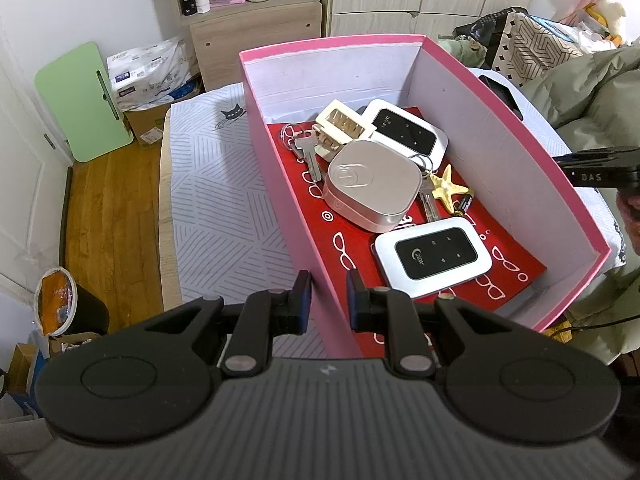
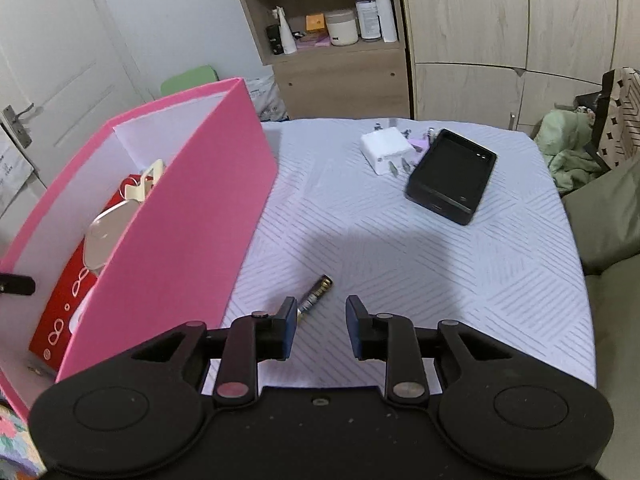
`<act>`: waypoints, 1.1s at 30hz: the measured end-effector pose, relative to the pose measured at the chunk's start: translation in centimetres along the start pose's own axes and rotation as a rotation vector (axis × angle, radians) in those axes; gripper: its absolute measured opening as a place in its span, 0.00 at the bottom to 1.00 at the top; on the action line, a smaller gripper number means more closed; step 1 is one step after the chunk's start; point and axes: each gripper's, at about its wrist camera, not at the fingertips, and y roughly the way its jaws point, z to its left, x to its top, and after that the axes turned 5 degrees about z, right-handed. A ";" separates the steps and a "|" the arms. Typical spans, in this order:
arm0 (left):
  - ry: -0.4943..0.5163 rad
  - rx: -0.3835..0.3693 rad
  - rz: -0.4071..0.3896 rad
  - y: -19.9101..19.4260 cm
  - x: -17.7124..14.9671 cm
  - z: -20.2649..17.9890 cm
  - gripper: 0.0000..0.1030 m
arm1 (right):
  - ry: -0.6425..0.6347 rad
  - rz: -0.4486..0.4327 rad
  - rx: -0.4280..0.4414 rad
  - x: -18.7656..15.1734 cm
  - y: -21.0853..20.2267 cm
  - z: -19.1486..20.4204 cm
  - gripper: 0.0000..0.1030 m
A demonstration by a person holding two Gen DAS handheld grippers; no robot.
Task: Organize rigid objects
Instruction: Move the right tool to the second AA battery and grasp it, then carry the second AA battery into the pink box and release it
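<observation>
A pink box [image 1: 492, 148] stands on the striped tablecloth [image 1: 216, 184]. Inside it, on a red booklet [image 1: 516, 276], lie two white pocket routers [image 1: 432, 256], a silver square case [image 1: 372, 182], keys [image 1: 308, 152], a cream plug [image 1: 344, 120], a starfish [image 1: 446, 188] and a battery [image 1: 464, 204]. My left gripper [image 1: 329, 304] is shut on the box's near left wall. My right gripper [image 2: 320, 320] hangs open over the cloth to the right of the box [image 2: 180, 216]. A loose battery [image 2: 316, 292] lies just beyond it, its near end beside the left fingertip.
A white charger [image 2: 384, 150] and a black cradle [image 2: 452, 176] lie at the far side of the table. A green jacket [image 2: 600, 232] borders the right edge. A shelf unit [image 2: 328, 40] stands behind; a lined bin [image 1: 64, 300] sits on the floor to the left.
</observation>
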 end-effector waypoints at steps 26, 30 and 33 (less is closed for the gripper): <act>-0.022 0.004 -0.004 -0.1 -0.1 0.0 0.16 | -0.071 -0.012 -0.020 -0.4 2.1 0.5 0.12; -0.019 0.005 -0.005 -0.1 -0.1 0.0 0.16 | -0.057 -0.036 -0.011 -0.3 1.3 0.4 0.11; -0.019 0.006 -0.005 -0.1 -0.1 -0.1 0.16 | -0.053 -0.058 -0.008 -0.1 0.4 0.5 0.12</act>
